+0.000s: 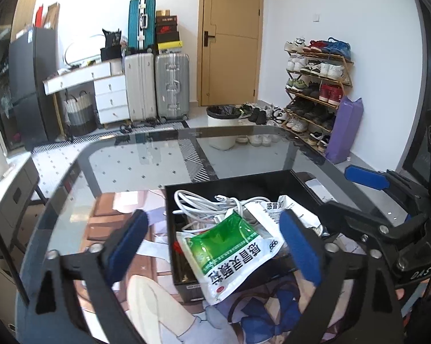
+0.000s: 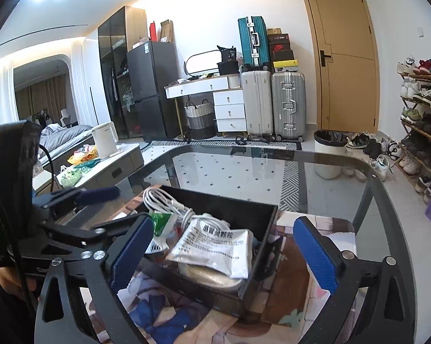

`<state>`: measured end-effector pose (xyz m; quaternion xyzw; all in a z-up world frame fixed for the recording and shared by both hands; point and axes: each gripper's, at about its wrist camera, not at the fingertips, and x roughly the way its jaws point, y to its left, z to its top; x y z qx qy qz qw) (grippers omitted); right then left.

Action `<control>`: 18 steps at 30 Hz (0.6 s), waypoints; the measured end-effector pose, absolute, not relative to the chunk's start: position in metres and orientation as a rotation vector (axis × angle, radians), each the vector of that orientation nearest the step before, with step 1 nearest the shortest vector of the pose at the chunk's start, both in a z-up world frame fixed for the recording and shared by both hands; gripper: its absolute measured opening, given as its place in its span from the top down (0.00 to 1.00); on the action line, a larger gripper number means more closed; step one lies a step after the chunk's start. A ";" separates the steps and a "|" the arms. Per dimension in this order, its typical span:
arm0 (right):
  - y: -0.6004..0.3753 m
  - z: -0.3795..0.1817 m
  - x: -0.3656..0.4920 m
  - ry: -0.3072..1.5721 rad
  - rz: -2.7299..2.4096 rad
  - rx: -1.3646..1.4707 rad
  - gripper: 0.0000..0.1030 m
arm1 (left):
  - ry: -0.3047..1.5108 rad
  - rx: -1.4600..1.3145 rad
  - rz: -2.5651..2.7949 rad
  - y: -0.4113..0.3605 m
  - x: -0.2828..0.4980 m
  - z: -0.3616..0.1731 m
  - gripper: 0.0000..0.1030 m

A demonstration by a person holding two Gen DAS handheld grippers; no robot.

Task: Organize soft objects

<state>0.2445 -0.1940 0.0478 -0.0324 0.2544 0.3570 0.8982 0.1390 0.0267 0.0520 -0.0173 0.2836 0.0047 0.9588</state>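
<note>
A black open box (image 1: 215, 185) (image 2: 268, 223) sits on a printed mat on the glass table. In it lie a coiled white cable (image 1: 206, 203) (image 2: 169, 203), a green and white sachet (image 1: 229, 253) (image 2: 161, 225) that hangs over the box's near rim, and a white printed sachet (image 1: 290, 210) (image 2: 215, 246). My left gripper (image 1: 214, 245) is open, its fingers either side of the green sachet, holding nothing. My right gripper (image 2: 224, 250) is open above the white sachet, empty. Each gripper shows at the edge of the other's view.
The glass table (image 1: 146, 154) (image 2: 315, 177) has a dark rim. The printed mat (image 1: 163, 295) (image 2: 290, 283) lies under the box. Beyond stand suitcases (image 1: 158, 86), a white bin (image 1: 222, 127), a shoe rack (image 1: 315, 86), a side counter with a kettle (image 2: 105, 139).
</note>
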 end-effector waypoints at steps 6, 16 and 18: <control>-0.200 0.041 0.234 0.516 0.726 -0.061 0.01 | 0.560 -0.026 0.029 0.030 0.131 0.052 0.00; -0.211 0.027 0.217 0.493 0.723 -0.053 0.01 | 0.547 -0.023 0.028 0.034 0.114 0.046 0.00; -0.211 0.026 0.215 0.489 0.721 -0.054 0.01 | 0.551 -0.023 0.032 0.033 0.114 0.044 0.00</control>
